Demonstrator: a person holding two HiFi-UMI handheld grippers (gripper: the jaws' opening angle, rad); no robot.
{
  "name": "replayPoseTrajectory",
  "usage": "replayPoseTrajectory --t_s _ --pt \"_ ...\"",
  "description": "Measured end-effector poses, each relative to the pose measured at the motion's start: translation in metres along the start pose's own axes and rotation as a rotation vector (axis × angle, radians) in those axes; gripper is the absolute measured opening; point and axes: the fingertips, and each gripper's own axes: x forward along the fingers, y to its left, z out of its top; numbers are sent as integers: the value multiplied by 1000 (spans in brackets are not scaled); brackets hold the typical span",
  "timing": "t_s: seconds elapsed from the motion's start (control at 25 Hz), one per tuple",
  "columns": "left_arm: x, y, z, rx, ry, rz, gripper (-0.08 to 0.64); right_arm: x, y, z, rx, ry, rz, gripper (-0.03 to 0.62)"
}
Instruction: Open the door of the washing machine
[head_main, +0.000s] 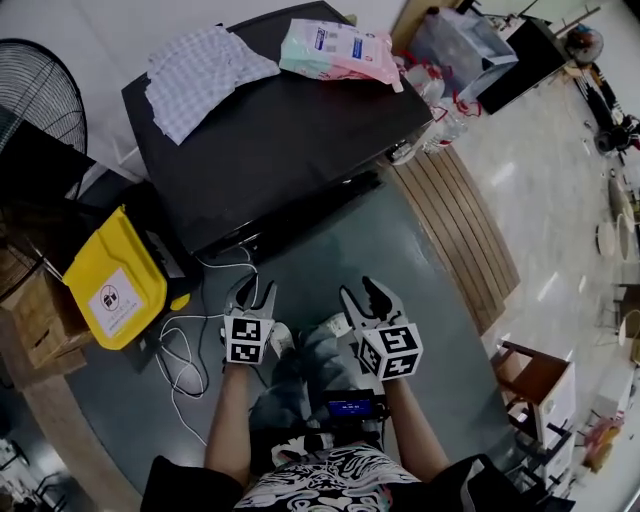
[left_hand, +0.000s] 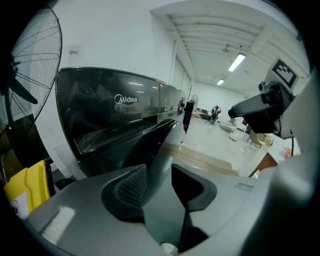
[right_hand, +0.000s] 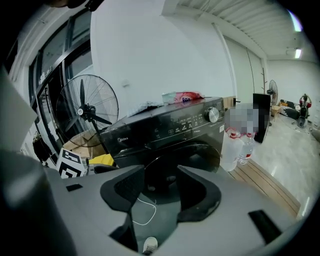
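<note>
Against the white wall stands the black washing machine (head_main: 270, 130), its round door (right_hand: 192, 156) on the front looking closed. On its top lie a checked cloth (head_main: 205, 75) and a pink-and-green package (head_main: 340, 50). A yellow container (head_main: 110, 280) sits beside it on the left, near a fan (head_main: 35, 90), and a white cable (head_main: 185, 350) loops across the grey floor. The person holds both tools out in front, well short of the machine. The left gripper (head_main: 255, 292) has its fingers spread with nothing between them. The right gripper (head_main: 360, 290) is likewise spread and empty, aimed toward the door.
</note>
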Motion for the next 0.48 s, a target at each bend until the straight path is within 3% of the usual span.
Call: replayPoseTrajectory --t_s 0.48 --pt "78 35 -35 -51 77 6 216 63 -20 -16 7 69 67 202"
